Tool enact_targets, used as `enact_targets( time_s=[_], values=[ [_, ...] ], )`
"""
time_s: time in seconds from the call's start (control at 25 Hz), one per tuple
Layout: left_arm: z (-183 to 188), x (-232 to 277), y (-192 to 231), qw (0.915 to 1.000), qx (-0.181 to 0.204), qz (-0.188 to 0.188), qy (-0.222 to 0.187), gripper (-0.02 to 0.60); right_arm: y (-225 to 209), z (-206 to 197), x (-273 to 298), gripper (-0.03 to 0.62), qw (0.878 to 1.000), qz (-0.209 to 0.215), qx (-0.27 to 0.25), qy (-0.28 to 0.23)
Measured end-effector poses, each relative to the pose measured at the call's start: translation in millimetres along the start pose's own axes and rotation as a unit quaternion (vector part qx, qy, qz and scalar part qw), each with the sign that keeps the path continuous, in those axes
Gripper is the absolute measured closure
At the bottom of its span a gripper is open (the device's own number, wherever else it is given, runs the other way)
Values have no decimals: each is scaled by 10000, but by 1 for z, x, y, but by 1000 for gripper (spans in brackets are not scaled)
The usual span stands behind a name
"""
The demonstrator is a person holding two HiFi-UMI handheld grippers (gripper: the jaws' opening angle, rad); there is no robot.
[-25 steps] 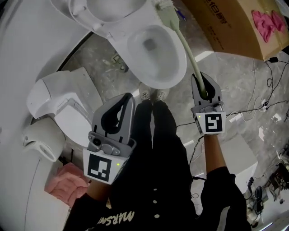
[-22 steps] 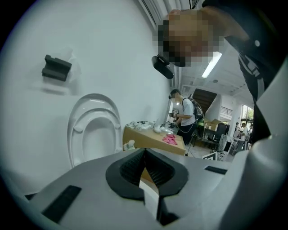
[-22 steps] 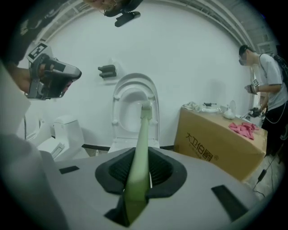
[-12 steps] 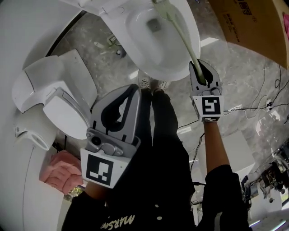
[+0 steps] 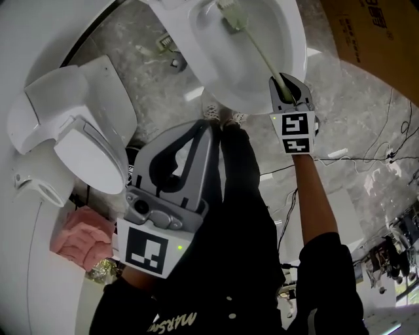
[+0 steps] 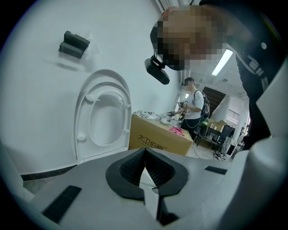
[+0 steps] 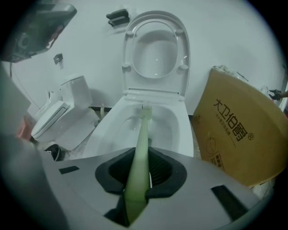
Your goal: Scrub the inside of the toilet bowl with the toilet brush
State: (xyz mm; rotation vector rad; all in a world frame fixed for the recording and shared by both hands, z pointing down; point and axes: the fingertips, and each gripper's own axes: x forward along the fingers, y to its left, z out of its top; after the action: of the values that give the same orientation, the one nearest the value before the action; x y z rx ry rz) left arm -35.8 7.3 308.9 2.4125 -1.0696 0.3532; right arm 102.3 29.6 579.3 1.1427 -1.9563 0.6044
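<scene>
My right gripper (image 5: 286,90) (image 7: 137,179) is shut on the pale green handle of the toilet brush (image 5: 258,53) (image 7: 140,148). The brush head (image 5: 230,14) (image 7: 146,108) reaches over the open white toilet bowl (image 5: 288,49) (image 7: 173,128), near its back rim. The seat and lid (image 7: 155,49) stand raised against the wall. My left gripper (image 5: 182,157) (image 6: 145,173) hangs shut and holds nothing, above the person's dark legs, to the left of the bowl. In the left gripper view it looks at the raised seat (image 6: 102,117).
A second white toilet (image 5: 85,134) (image 7: 56,114) stands at the left with its lid down. A pink cloth (image 5: 82,239) lies by it. A large cardboard box (image 5: 376,39) (image 7: 236,134) stands right of the bowl. Cables (image 5: 366,157) run over the grey floor. Another person (image 6: 194,108) stands in the background.
My right gripper has carried the brush forward and left, from beside the bowl to over its inside. The left gripper has stayed where it was.
</scene>
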Motion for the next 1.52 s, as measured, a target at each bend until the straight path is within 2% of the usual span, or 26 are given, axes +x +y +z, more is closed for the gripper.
enact_targets(
  time_s=[0.16,0.28,0.6,0.8,1.08,1.52],
  values=[
    [-1,-1,10,9999,-69,100,-57,555,6,-12,25,511,9972,39,-395,630],
    [0,-3,16,9997,-145,187,-104,555,9,-11,44,511,9937,181,-632,909],
    [-8,-10,33,9991,-281,304,-92,555,17,2,82,511,9864,346,-1084,1189],
    [-10,-11,36,9989,-347,298,-70,555,10,6,84,511,9842,327,-1221,1239],
    [-9,-6,32,9991,-357,205,-38,555,-23,14,82,511,9783,26,-1504,1422],
    [-9,-3,25,9993,-334,136,-27,555,-75,23,71,511,9489,-413,-2556,1803]
  ],
)
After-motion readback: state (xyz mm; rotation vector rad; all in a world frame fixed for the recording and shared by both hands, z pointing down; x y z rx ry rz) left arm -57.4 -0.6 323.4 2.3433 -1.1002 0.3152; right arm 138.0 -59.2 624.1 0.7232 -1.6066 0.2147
